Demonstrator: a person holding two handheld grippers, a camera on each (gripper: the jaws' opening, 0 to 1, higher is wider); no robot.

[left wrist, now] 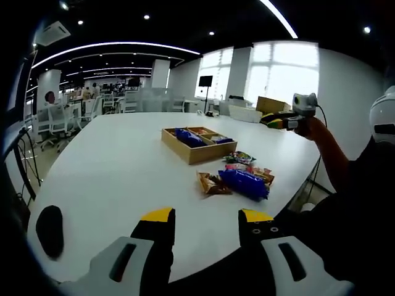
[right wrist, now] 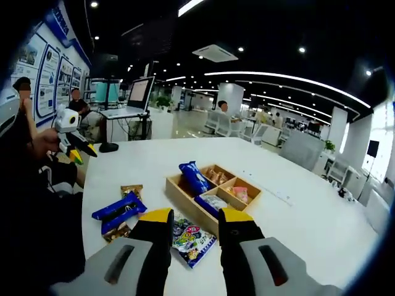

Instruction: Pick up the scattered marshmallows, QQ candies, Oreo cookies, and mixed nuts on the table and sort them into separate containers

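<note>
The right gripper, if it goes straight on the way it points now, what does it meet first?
Most likely the colourful candy packet lying on the table between the right gripper's open jaws; the wooden tray comes just beyond. Depth is uncertain.

The table [left wrist: 111,160] top is white, smooth and a bit shiny. The box [right wrist: 185,196] near its middle looks like pale, matt wood. The blue cookie packs [left wrist: 244,182] and candy bag [right wrist: 190,237] are shiny plastic wrap.
</note>
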